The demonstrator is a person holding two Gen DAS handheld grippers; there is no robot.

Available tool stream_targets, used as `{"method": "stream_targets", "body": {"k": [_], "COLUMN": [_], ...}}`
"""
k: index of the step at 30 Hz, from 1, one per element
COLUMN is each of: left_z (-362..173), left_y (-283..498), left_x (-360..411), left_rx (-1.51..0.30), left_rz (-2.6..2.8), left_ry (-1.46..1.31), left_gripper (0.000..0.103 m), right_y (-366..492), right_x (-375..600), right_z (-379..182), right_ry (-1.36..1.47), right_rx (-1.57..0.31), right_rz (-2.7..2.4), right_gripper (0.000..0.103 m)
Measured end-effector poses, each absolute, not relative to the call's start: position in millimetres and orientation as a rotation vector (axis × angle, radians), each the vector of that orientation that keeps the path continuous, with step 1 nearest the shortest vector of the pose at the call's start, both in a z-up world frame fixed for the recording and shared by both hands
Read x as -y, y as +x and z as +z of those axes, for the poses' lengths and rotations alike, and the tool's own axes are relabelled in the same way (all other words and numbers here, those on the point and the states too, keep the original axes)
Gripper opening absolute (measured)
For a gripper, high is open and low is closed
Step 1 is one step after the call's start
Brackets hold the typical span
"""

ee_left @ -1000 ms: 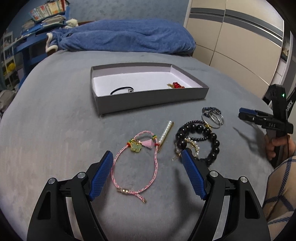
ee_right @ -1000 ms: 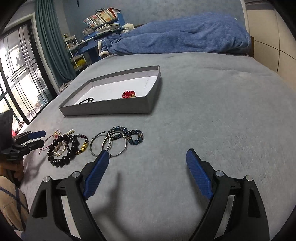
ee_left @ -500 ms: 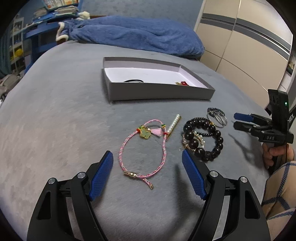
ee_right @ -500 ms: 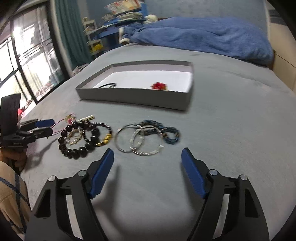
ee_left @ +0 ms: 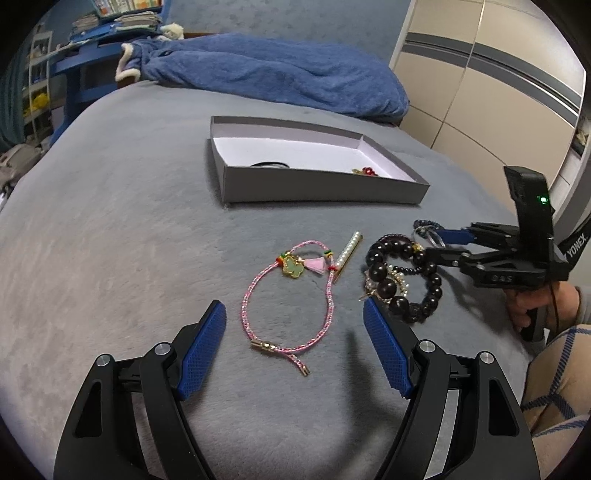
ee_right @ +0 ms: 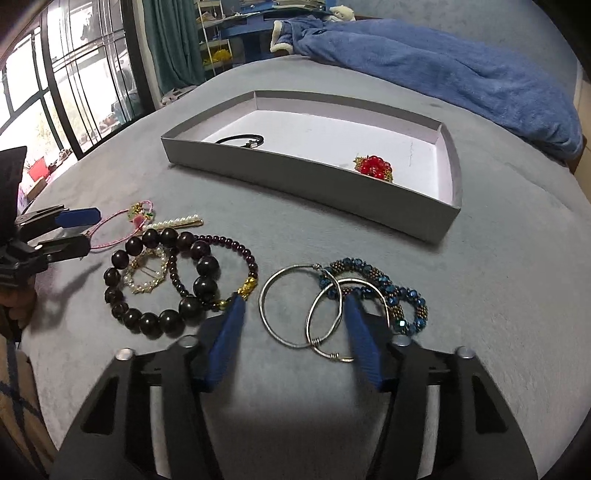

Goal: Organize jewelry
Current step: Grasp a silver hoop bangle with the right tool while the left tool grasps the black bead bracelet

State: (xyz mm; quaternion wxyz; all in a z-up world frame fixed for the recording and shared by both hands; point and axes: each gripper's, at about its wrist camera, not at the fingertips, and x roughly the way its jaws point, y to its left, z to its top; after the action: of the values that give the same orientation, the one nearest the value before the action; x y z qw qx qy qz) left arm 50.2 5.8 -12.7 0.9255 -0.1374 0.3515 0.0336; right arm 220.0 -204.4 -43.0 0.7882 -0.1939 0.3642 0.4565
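A grey plush bedspread covers the whole foreground as a wide, softly rumpled surface. At its far edge lies a crumpled blue fleece blanket with a cream trim at its left end. Beyond the blanket, on the left, a blue desk holds stacked books and papers, with a small white plush toy beside them. To the right stands a beige wardrobe with a grey band across its doors. From the other side, a teal curtain hangs next to a large black-framed window.
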Motion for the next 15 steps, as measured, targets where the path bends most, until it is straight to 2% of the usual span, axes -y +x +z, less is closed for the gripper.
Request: {"method": "stream_targets", "body": {"k": [5,15], "left_z": [-9.8,-1.2], "left_y": [50.3,75.9], "left_x": [1.4,31.0], "left_rx": [-0.711,-0.752], "left_rz": [0.036,-0.090], "left_ry": [-0.251,-0.170], "left_gripper": [0.076,0.060], "right_y": [219.4,211.3], "right_x": [214.6,250.8], "right_z": [-40.5,-34.9], "right_ry": [-0.370,-0.262], "right_rx": [-0.772,-0.745], "right_rz": [0.993,0.967], "right_gripper": [0.046,0.046]}}
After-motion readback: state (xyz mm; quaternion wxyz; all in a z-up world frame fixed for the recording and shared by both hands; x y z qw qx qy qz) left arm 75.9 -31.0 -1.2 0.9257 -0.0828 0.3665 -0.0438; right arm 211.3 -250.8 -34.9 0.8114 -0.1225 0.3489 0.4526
